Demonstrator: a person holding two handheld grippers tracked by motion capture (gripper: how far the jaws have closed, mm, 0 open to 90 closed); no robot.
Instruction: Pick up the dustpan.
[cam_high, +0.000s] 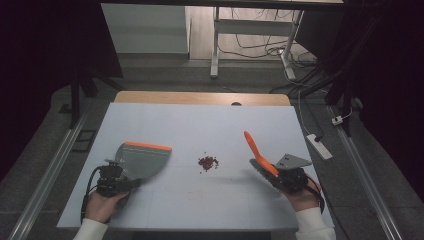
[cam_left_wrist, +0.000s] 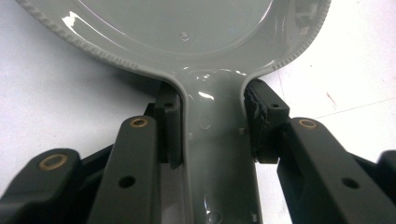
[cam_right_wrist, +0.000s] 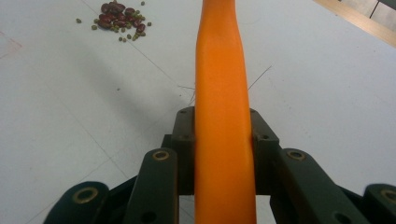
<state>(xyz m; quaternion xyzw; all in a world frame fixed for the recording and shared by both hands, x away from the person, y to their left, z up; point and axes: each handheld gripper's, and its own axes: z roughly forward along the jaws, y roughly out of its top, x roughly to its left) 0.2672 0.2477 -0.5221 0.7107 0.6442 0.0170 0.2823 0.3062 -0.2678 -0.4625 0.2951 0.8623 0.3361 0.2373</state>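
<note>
Left gripper (cam_high: 120, 181) jaws clench the grey dustpan's (cam_high: 142, 159) stiff, glossy, likely slippery handle; right gripper (cam_high: 280, 176) jaws grasp the light orange-handled brush (cam_high: 259, 154) near spilled beans (cam_high: 208, 162).

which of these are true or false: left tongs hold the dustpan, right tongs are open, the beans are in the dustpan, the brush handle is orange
1. The left tongs grip the grey dustpan by its handle. True.
2. The right tongs are open. False: they are shut on the orange brush.
3. The beans lie in the dustpan. False: they sit in a small pile on the table, between dustpan and brush.
4. The brush handle is orange. True.
</note>
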